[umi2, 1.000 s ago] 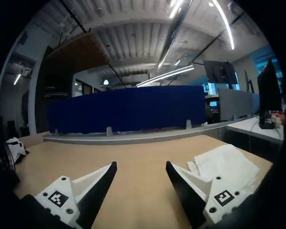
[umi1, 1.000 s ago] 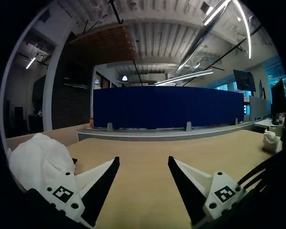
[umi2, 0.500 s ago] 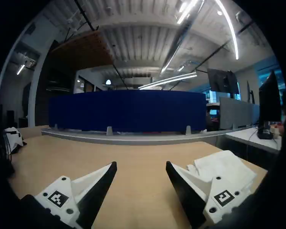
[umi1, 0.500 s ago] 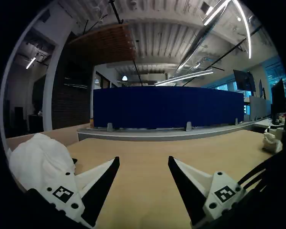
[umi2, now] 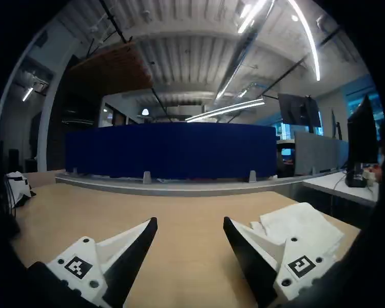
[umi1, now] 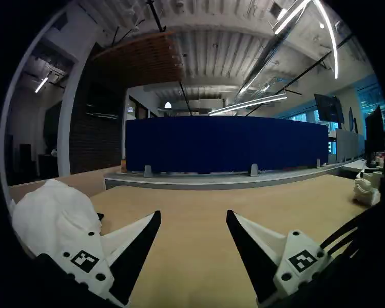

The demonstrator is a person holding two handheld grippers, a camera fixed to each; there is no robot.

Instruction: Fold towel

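- In the left gripper view, the left gripper (umi1: 192, 211) is at the bottom of the picture.
- Its two fingers are spread wide apart, and nothing is between them but bare table.
- The wooden table (umi1: 208, 200) is light brown and fills the lower half of the picture.
- A crumpled white towel (umi1: 54, 215) sits in a soft heap at the lower left.
- The heap is right behind the finger on the left side of the picture. I cannot tell if they touch.
- A long blue wall (umi1: 223, 143) stands across the middle, at the far end of the table.
- A small white thing (umi1: 366, 189) sits at the right edge, too small to tell what it is.
- Black cables (umi1: 346, 233) run across the lower right corner.
- In the right gripper view, the right gripper (umi2: 190, 219) is at the bottom of the picture.
- Its fingers are spread wide too, and they hold nothing.
- A flat white towel (umi2: 300, 226) lies on the table (umi2: 192, 205) at the lower right, and it looks folded in layers.
- It lies just behind the finger on the right side of the picture.
- The blue wall (umi2: 167, 149) runs across the middle here too.
- A dark screen (umi2: 359, 133) stands on another desk (umi2: 341, 182) at the right edge.
- A small white thing (umi2: 18, 187) sits at the left edge.
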